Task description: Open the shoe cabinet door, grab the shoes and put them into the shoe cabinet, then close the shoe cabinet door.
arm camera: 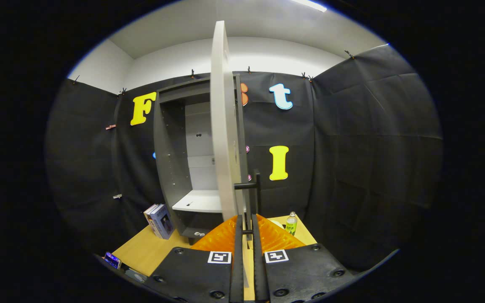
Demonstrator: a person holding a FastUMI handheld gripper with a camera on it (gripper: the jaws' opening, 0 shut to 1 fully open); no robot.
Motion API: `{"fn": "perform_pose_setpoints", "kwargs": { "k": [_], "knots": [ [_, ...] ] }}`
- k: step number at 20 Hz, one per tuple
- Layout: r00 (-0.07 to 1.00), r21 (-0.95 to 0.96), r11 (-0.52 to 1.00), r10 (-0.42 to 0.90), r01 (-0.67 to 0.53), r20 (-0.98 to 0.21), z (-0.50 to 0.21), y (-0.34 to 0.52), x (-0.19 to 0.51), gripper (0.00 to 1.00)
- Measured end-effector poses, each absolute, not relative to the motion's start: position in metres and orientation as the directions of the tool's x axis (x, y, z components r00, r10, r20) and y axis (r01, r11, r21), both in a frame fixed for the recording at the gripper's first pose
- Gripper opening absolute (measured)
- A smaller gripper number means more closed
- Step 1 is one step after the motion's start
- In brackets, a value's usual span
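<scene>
The dark grey shoe cabinet [171, 168] stands on the wooden table against the booth wall. Its pale door [223, 139] is swung wide open and faces me edge-on, just ahead of the fingers. A black bar handle [257, 189] sticks out on the door's right side. My gripper [246, 235] sits at the door's lower edge, its fingers drawn close together with the lower end of the handle pinched between them. Inside the cabinet a white shelf [198, 202] is bare, and a small pale object [200, 233] lies on the bottom board.
Two books [159, 221] lean against the cabinet's left side. A green bottle [291, 223] stands on the table [141, 252] to the right of the door. A small device [112, 260] lies at the table's near left corner.
</scene>
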State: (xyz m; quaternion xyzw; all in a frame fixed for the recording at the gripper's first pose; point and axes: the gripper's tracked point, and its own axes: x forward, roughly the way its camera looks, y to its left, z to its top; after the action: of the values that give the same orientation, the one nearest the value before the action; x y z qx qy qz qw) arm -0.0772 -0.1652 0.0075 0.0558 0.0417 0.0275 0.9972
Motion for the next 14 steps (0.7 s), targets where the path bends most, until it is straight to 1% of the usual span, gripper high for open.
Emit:
{"fn": "perform_pose_setpoints", "kwargs": {
  "k": [1, 2, 3, 5, 6, 8, 11, 14],
  "knots": [
    [0.994, 0.128, 0.99, 0.072, -0.062, -0.076, 0.007, -0.158, -0.083, 0.15],
    [0.994, 0.141, 0.987, 0.083, -0.072, -0.07, 0.009, -0.148, -0.091, 0.2],
    [0.994, 0.147, 0.986, 0.087, -0.077, -0.064, 0.006, -0.138, -0.096, 0.32],
    [0.993, 0.125, 0.988, 0.099, -0.091, -0.062, -0.009, -0.116, -0.095, 0.48],
    [0.99, 0.114, 0.988, 0.115, -0.106, -0.077, -0.021, -0.1, -0.094, 0.51],
    [0.978, 0.117, 0.982, 0.165, -0.15, -0.128, -0.05, -0.068, -0.092, 0.68],
    [0.949, 0.14, 0.973, 0.213, -0.184, -0.233, -0.103, -0.027, -0.081, 0.98],
    [0.908, 0.149, 0.971, 0.23, -0.188, -0.351, -0.169, 0.003, -0.066, 1.0]
  ]
}}
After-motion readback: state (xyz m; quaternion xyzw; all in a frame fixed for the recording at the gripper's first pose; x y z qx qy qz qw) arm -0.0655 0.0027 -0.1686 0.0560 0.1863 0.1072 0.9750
